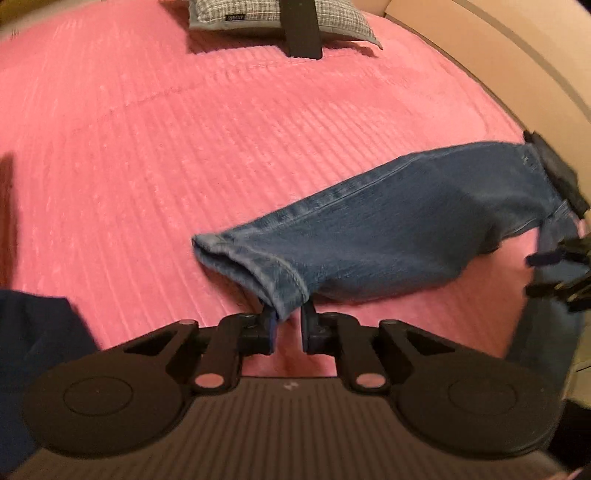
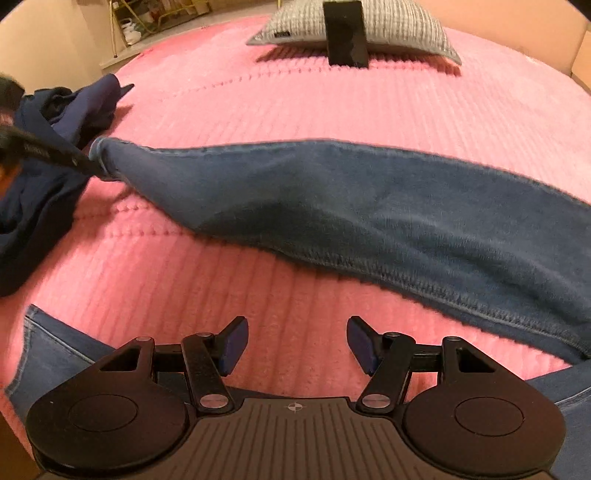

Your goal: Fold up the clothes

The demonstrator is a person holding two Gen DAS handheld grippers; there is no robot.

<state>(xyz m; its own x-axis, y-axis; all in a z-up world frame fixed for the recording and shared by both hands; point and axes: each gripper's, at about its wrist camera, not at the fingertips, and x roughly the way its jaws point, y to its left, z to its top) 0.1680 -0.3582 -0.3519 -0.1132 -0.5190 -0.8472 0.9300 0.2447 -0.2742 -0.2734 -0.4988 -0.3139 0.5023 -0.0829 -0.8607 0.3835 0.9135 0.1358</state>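
Observation:
A pair of blue jeans (image 1: pixel 388 229) lies on the pink bed cover (image 1: pixel 184 147). My left gripper (image 1: pixel 288 319) is shut on the hem of one jeans leg and holds it just above the cover. In the right wrist view that leg (image 2: pixel 369 206) stretches across the bed, with the left gripper (image 2: pixel 85 162) gripping its cuff at the far left. My right gripper (image 2: pixel 295 343) is open and empty above the cover, with more denim (image 2: pixel 48 354) under and beside it. The right gripper (image 1: pixel 557 266) also shows at the right edge of the left wrist view.
A grey checked pillow (image 2: pixel 388 26) with a black phone-like object (image 2: pixel 347 33) leaning on it sits at the head of the bed. A dark navy garment (image 2: pixel 55 122) is heaped at the left. A beige wall (image 1: pixel 517 55) borders the bed on the right.

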